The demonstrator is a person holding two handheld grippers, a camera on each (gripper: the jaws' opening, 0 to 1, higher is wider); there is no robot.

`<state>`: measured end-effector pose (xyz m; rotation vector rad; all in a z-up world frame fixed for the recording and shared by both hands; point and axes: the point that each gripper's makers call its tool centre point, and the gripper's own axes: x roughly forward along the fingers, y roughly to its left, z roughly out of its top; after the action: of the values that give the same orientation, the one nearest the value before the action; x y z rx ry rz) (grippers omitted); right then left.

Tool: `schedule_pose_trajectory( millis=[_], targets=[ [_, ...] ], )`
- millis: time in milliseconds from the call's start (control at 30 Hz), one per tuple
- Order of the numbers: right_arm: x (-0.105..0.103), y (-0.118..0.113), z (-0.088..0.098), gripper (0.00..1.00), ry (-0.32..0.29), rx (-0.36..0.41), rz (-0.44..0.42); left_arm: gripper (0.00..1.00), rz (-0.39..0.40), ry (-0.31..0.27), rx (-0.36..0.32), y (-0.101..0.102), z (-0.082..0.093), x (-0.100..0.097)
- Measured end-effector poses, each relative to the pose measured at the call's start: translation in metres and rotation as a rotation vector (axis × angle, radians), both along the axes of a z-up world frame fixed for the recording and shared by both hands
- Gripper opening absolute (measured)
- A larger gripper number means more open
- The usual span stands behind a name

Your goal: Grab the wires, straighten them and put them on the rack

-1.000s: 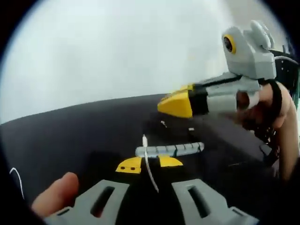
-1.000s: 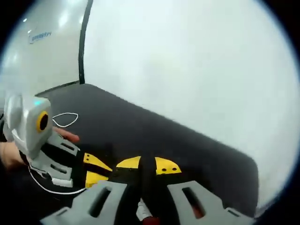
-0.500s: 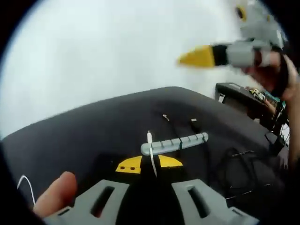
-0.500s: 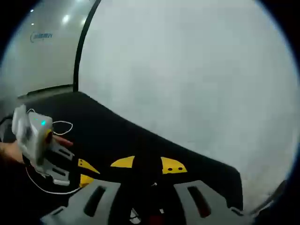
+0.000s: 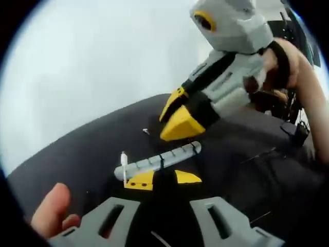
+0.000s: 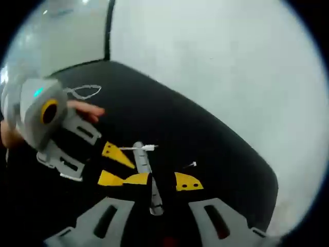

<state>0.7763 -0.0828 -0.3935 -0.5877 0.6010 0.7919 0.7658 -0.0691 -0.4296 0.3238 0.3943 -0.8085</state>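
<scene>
Right gripper view: white wire [image 6: 138, 148] across grey rack [image 6: 146, 177], no legible writing.

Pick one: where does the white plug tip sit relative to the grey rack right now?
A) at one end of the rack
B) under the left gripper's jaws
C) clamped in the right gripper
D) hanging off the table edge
A: in the left gripper view the white plug stands at the near end of the grey rack, and in the right gripper view it pokes out sideways beside the rack's far end.
</scene>
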Motion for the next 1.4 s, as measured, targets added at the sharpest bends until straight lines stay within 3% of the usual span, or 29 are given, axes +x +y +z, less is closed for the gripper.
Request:
schedule_pose_trajectory(
  millis=[33,100,133,233,267,367,433,467,567,767,867,933,1000,1067,1133,1200,1333,1400],
  targets=[
    [-0.001,0.000,0.001,0.11,0.003,0.009,-0.010,0.16,-0.010,-0.028,0.016,-0.001,0.000,0.002],
    [0.010,0.000,0.007,0.09,-0.005,0.046,-0.046,0.14,-0.001,-0.029,0.005,-0.002,-0.001,0.002],
    [0.006,0.001,0.005,0.09,-0.002,0.049,-0.042,0.12,0.021,-0.021,-0.016,-0.001,0.000,0.004],
    [0.004,0.000,-0.004,0.05,-0.001,-0.013,0.009,0.04,0.050,0.063,-0.073,-0.001,-0.001,0.000],
    [0.004,0.000,-0.006,0.05,0.005,-0.016,0.008,0.04,0.060,0.084,-0.072,-0.001,-0.001,-0.001],
    [-0.005,0.004,-0.020,0.06,0.072,0.002,-0.004,0.03,0.064,0.077,-0.054,0.001,-0.001,-0.005],
    [-0.004,0.007,-0.027,0.06,0.072,-0.024,0.025,0.03,0.063,0.064,-0.048,0.001,-0.002,-0.005],
    [-0.006,0.005,-0.029,0.06,0.041,-0.056,0.037,0.03,0.063,0.062,-0.048,0.002,-0.001,-0.005],
    [0.004,0.004,-0.025,0.02,0.037,-0.055,0.026,0.03,0.065,0.088,-0.037,0.004,-0.001,-0.010],
    [0.007,0.004,-0.026,0.02,0.033,-0.060,0.029,0.02,0.032,0.248,0.029,0.018,-0.003,-0.038],
    [0.004,0.004,-0.026,0.02,0.033,-0.061,0.024,0.02,-0.029,0.332,0.069,0.024,-0.005,-0.059],
    [0.008,0.004,-0.026,0.02,0.034,-0.058,0.022,0.02,-0.060,0.327,0.077,0.025,-0.003,-0.063],
    [0.002,0.006,-0.026,0.03,0.033,-0.059,0.021,0.05,-0.116,0.285,0.092,0.025,-0.003,-0.063],
    [0.004,0.006,-0.024,0.04,0.051,-0.038,0.008,0.24,-0.103,0.303,0.022,0.021,0.000,-0.060],
    [0.004,0.004,-0.017,0.10,0.086,0.027,-0.016,0.41,-0.114,0.261,-0.016,0.022,0.010,-0.053],
    [0.024,-0.006,0.010,0.11,0.015,0.086,-0.058,0.52,-0.091,0.226,-0.073,0.026,0.024,-0.046],
    [0.019,-0.008,0.049,0.11,-0.132,0.151,-0.104,0.54,-0.092,0.118,-0.182,0.032,0.065,-0.037],
    [0.018,-0.007,0.059,0.14,-0.185,0.167,-0.120,0.57,-0.081,0.014,-0.257,0.039,0.096,-0.029]
  ],
)
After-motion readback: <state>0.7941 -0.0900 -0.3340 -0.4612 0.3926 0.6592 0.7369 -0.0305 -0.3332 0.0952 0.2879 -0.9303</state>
